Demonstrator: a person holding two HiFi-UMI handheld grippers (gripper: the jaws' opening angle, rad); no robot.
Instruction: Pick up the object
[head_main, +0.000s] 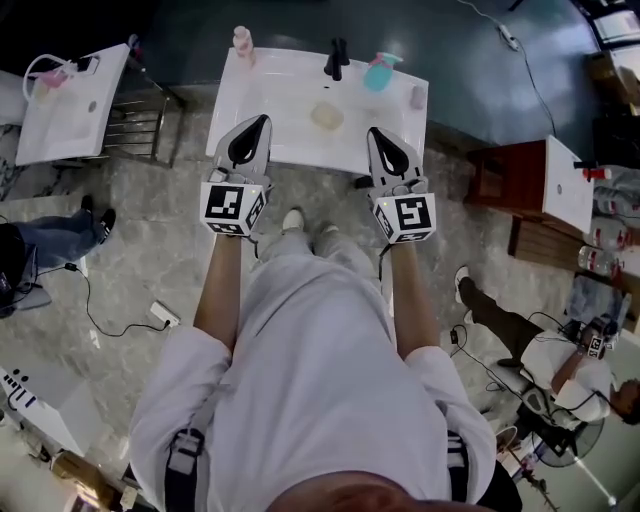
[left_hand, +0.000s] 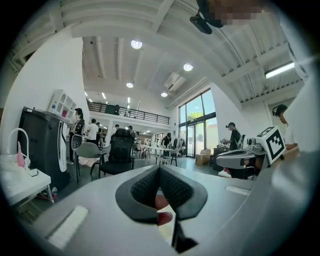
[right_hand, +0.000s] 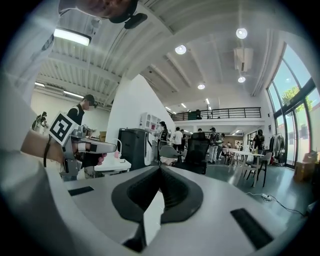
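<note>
left claw and right claw both pressed together, empty; lowered unopened, either would shove the pale rounded bar across the white tabletop.

White bench, grey claws, pastel bottles

The bench is glossy white, and on it are a pink bottle, a black tap, a turquoise bottle and a cream soap bar. The left claw and right claw are pale grey with black pads, each bearing a marker cube in black-and-white squares. The floor is mottled grey stone, and the person's shirt is pale lilac-white.
</note>
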